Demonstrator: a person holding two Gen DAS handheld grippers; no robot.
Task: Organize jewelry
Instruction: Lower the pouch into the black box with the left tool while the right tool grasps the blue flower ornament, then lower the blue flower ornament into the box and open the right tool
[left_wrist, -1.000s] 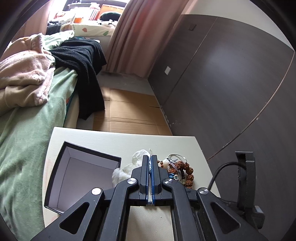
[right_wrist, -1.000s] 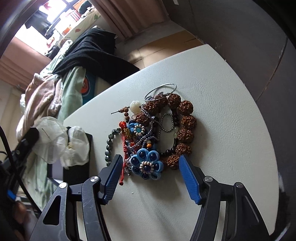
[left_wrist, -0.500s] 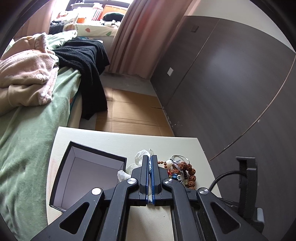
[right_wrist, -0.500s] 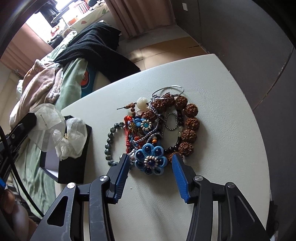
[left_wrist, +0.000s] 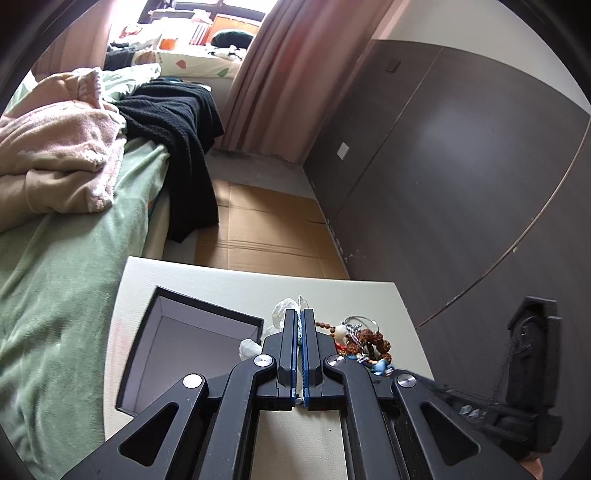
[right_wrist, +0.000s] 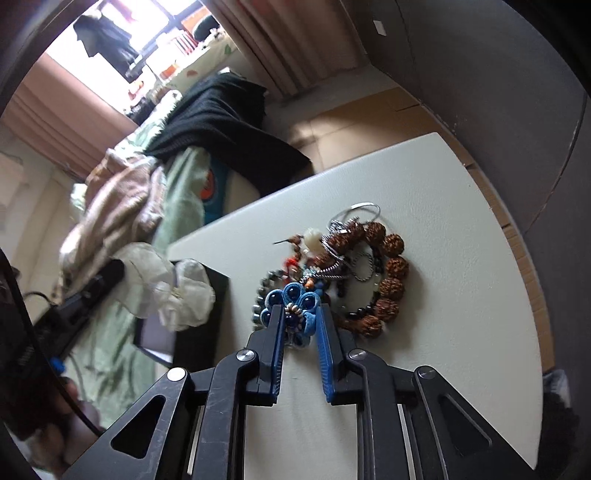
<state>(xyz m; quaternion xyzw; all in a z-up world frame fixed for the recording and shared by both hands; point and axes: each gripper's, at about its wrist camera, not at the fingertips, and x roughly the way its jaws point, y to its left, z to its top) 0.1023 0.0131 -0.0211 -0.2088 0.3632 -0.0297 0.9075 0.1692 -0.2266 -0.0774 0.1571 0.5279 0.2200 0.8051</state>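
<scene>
While the blue flower brooch (right_wrist: 295, 308) lies at the near edge of the jewelry pile (right_wrist: 343, 273) on the white table (right_wrist: 461, 258), the right gripper (right_wrist: 301, 325) clamps it between its 2 blue pads; its jaws have just been closing, from wide around the brooch to nearly together on it. Brown beads (right_wrist: 391, 269) curve just beside it. The left gripper (left_wrist: 300, 325) is fully closed on a thin crumpled plastic bag (right_wrist: 162, 284), held above the open black box (left_wrist: 184, 354). Compared with 1 second ago, the right wrist view shows the pile from higher up, and the box sits closer to the left gripper.
</scene>
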